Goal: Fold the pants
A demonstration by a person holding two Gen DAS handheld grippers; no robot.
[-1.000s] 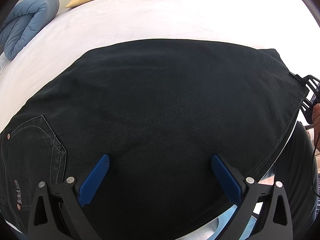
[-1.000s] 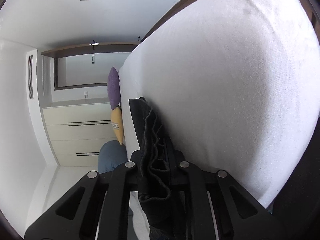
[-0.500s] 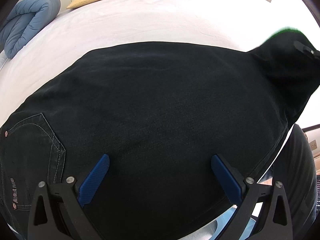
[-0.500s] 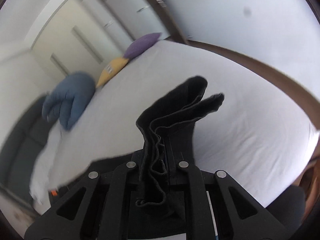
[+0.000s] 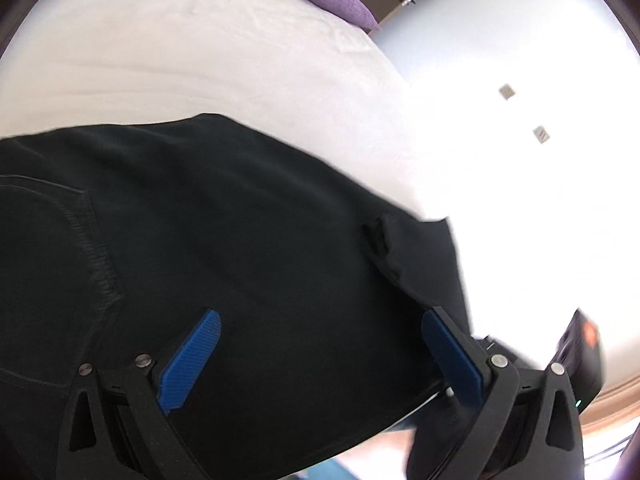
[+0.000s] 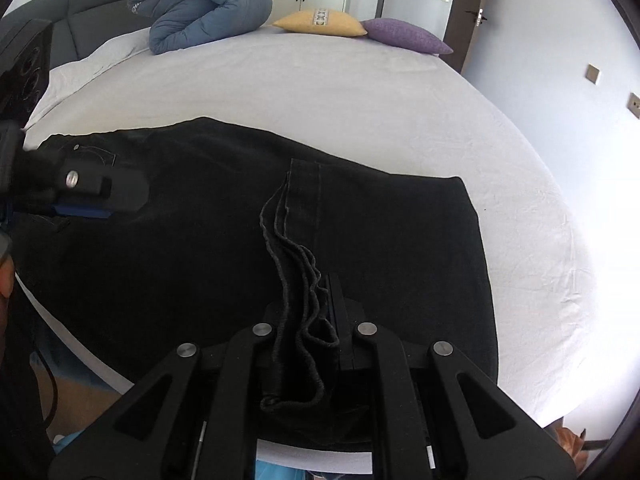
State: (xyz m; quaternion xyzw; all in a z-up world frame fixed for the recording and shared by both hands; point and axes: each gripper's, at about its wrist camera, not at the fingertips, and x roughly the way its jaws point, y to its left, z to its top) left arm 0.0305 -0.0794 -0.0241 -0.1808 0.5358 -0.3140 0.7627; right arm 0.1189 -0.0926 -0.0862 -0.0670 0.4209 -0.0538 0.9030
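Note:
Black pants point(image 6: 200, 248) lie flat across the near part of a white bed point(image 6: 360, 92). My right gripper point(image 6: 308, 320) is shut on the stacked hem ends of the legs point(image 6: 296, 264) and holds them folded over above the middle of the pants. My left gripper point(image 5: 320, 344) is open, its blue pads point(image 5: 192, 360) spread over the pants point(image 5: 200, 220) near the back pocket point(image 5: 40, 240). The left gripper also shows at the left of the right wrist view point(image 6: 80, 196), over the waist end.
A blue rolled duvet point(image 6: 204, 8), a yellow pillow point(image 6: 320, 22) and a purple pillow point(image 6: 404, 36) lie at the far end of the bed. A wall with switch plates point(image 6: 594, 74) is on the right. The bed's near edge point(image 6: 320, 456) is below the grippers.
My right gripper has swung the leg hems up from the bed's right edge and over onto the pants. My left gripper has shifted and turned toward the waist, still open.

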